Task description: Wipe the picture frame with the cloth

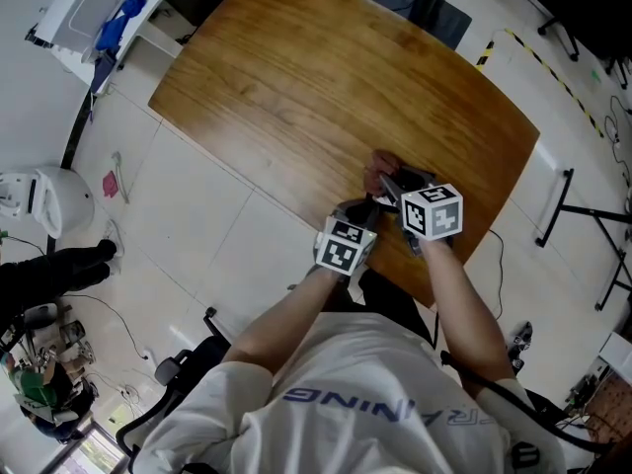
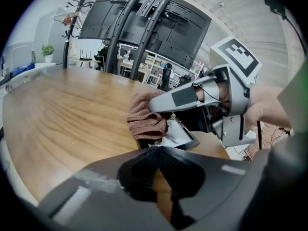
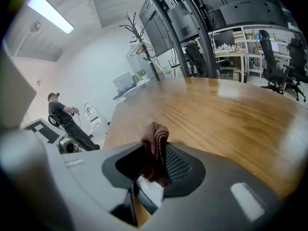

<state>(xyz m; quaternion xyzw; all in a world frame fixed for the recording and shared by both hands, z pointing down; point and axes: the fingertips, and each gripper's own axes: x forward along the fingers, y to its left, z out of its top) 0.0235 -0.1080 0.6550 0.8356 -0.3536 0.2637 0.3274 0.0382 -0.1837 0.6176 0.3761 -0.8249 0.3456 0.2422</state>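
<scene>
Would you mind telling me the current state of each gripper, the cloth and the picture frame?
left gripper: shut on the picture frame's near edge.
right gripper: shut on the cloth.
cloth: bunched, pressed on the picture frame.
picture frame: partly covered by the cloth, near the table's near edge.

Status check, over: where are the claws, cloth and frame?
Right claw shut on cloth, over picture frame. Left claw shut at frame's near edge. Nothing blocking on table.
</scene>
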